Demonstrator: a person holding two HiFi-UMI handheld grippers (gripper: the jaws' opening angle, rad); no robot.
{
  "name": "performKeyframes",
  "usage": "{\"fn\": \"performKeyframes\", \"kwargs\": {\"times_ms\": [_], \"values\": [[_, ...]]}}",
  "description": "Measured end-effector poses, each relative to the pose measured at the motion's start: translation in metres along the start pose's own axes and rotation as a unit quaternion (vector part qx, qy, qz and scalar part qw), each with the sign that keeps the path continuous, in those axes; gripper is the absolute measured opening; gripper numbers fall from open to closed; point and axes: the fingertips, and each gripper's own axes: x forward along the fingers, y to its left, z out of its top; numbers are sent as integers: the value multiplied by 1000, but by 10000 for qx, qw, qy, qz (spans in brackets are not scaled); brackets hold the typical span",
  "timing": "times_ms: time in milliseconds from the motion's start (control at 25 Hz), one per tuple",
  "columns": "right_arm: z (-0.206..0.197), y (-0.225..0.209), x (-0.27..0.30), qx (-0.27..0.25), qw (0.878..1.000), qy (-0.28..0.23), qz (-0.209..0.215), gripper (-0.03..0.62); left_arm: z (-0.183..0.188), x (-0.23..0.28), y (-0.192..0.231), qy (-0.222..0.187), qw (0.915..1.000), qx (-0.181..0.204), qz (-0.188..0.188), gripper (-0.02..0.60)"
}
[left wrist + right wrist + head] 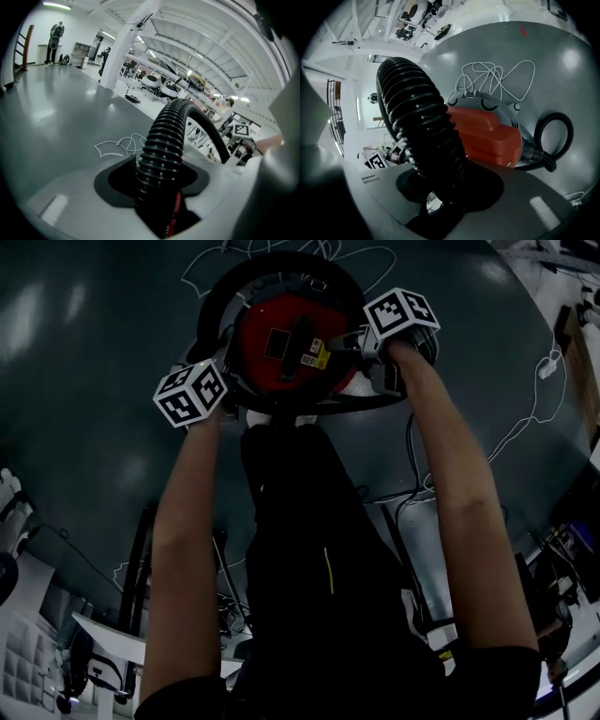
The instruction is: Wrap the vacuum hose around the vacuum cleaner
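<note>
The red vacuum cleaner (286,338) stands on the grey floor, and its black ribbed hose (211,306) curls round its body. My left gripper (225,381) is at the cleaner's left side. In the left gripper view the hose (164,140) rises through the gap of the left gripper (159,206), with dark space on both sides of it. My right gripper (361,341) is at the cleaner's right side. The right gripper (440,201) is shut on the hose (417,117), which arches up in front of the red body (487,131).
A loose white cord (281,254) lies on the floor beyond the cleaner. Thin cables (525,418) trail at the right. Desks and stands (103,634) sit behind my legs. Far off, people (56,35) stand by a white column (124,42).
</note>
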Motion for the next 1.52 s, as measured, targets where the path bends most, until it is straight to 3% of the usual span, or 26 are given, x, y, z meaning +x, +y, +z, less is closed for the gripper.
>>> {"fn": "performKeyframes", "kwargs": {"times_ms": [120,320,440,640,680,760,840,880,1280,1400,1520], "values": [[3,-10,4,235,9995,-10,-228,156,0,-2,-2,-38,9999,53,-94,260],[10,-19,7,312,9974,-194,-616,157,-14,-1,-9,302,9970,699,-110,327],[14,-20,5,406,9958,-343,-741,156,-13,-2,-6,338,9944,980,190,369],[14,-23,3,590,9927,-511,-914,158,10,-13,6,58,9842,1571,815,408],[15,-22,3,600,9923,-543,-939,159,13,-15,9,28,9823,1661,868,400],[17,-20,2,603,9914,-619,-985,161,16,-18,16,69,9809,1726,897,318],[22,-17,-1,602,9899,-740,-1050,164,13,-17,18,186,9814,1751,768,174],[24,-15,-2,613,9890,-800,-1087,164,11,-16,17,226,9814,1777,696,156],[55,12,-9,481,9828,-1334,-1183,175,22,-19,25,-41,9847,1475,932,149],[67,13,-13,168,9781,-1409,-1526,179,24,-18,34,-56,9864,1297,1010,150],[63,1,-6,-231,9682,-1203,-2180,179,12,-17,50,207,9864,1190,1118,150]]}}
